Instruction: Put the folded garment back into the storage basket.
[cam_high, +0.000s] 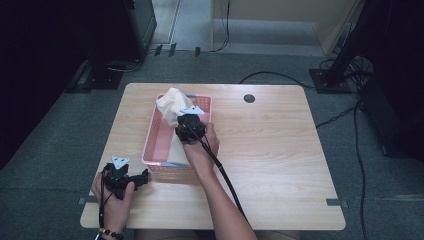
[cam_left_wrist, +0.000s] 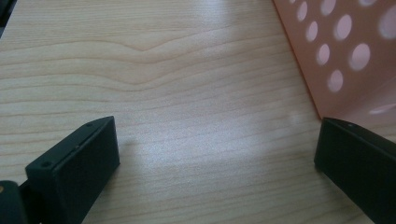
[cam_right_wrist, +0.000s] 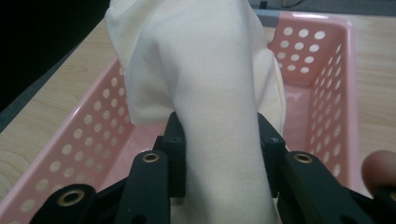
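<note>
The right hand-held gripper (cam_right_wrist: 219, 140) squeezes a cream cloth (cam_right_wrist: 205, 70) tight and holds it over the pink basket (cam_high: 152, 135). The left hand-held gripper (cam_left_wrist: 217, 154) rests on the tabletop (cam_left_wrist: 187, 84) beside the basket, its jaws wide apart.

Light wooden table (cam_high: 270, 150), pink perforated basket (cam_high: 153, 135) on it, left gripper (cam_high: 142, 178) resting near basket
</note>
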